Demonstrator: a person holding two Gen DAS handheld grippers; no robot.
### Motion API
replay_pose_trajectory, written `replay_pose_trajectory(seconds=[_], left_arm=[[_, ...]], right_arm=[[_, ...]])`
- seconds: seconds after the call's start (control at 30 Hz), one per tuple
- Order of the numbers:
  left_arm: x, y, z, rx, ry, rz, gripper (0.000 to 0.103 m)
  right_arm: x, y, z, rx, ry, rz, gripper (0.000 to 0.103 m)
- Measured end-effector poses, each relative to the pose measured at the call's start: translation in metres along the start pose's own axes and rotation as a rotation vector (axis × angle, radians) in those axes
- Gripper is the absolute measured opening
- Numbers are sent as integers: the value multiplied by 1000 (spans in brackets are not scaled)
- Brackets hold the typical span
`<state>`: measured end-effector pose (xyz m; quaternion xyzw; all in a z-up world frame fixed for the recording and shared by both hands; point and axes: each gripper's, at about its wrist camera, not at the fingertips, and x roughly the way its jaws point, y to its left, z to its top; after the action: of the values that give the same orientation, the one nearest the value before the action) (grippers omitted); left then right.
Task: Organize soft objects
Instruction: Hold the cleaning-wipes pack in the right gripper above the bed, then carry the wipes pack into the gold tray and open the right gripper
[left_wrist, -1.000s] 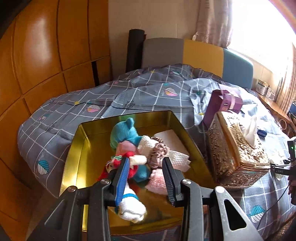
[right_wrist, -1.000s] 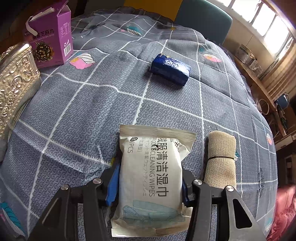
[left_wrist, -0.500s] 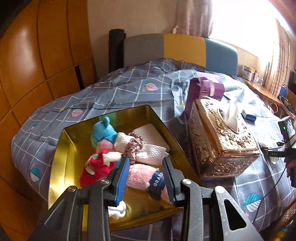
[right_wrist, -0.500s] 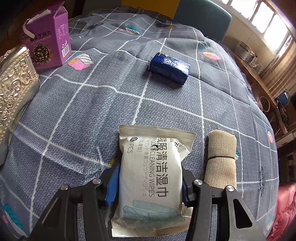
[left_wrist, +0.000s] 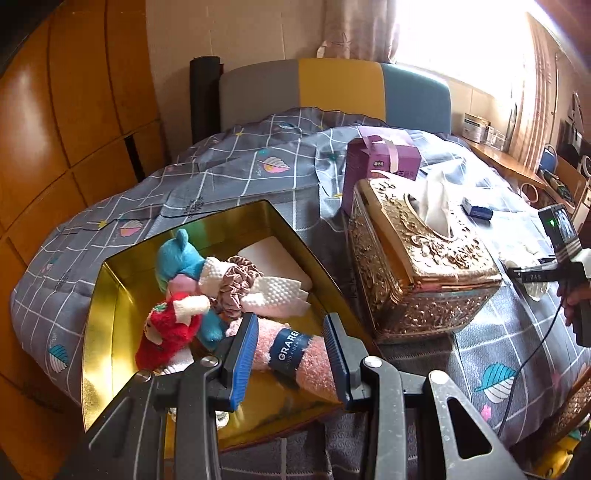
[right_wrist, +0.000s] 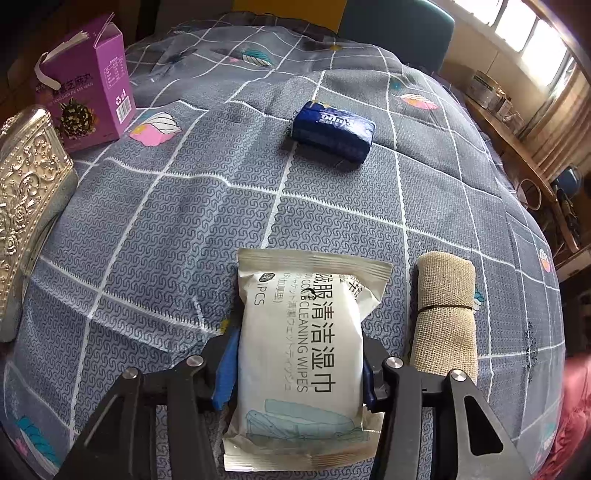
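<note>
A gold tin (left_wrist: 295, 236) on the bed holds a red plush (left_wrist: 166, 325), a blue plush (left_wrist: 177, 254), a brown scrunchie (left_wrist: 240, 280), a white cloth (left_wrist: 277, 291) and a pink fuzzy roll (left_wrist: 314, 354) with a blue band. My left gripper (left_wrist: 291, 325) hovers over the tin's near corner, jaws part open; the pink roll lies in the tin behind them, not gripped. In the right wrist view my right gripper (right_wrist: 299, 354) is shut on a white pack of wet wipes (right_wrist: 303, 332), with the pads against its two long sides, just over the grey quilt (right_wrist: 184, 221).
An ornate gold tissue box (left_wrist: 417, 258) stands right of the tin, with a purple carton (left_wrist: 380, 162) behind it. A tied burlap roll (right_wrist: 443, 310) lies right of the wipes. A blue tissue pack (right_wrist: 332, 129) lies farther back. Wooden wardrobe doors (left_wrist: 74, 129) border the bed's left.
The left gripper has swung rightward over the tin, so the pink roll now shows between its fingers instead of the plush toys. The right gripper and the wipes pack have stayed put.
</note>
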<state>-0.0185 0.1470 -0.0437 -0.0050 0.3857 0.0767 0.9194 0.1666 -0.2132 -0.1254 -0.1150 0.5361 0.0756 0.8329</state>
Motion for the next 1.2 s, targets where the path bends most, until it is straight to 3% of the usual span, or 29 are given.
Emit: replay_pose_trajectory(seconds=[0.4, 0.67, 0.93, 1.07, 1.2], left_arm=[[0, 6, -6, 6, -7, -34, 37], [-5, 16, -6, -11, -27, -41, 37], [-9, 26, -9, -11, -46, -28, 37], [-9, 34, -10, -27, -43, -25, 36], [-11, 49, -12, -63, -40, -22, 36]], right_arm=[[1, 0, 7, 108, 38, -25, 50], [-16, 4, 49, 127, 55, -29, 50], [-79, 45, 131, 55, -94, 34, 50], [-121, 92, 160, -29, -198, 118, 50], [-160, 154, 167, -154, -269, 261, 50]])
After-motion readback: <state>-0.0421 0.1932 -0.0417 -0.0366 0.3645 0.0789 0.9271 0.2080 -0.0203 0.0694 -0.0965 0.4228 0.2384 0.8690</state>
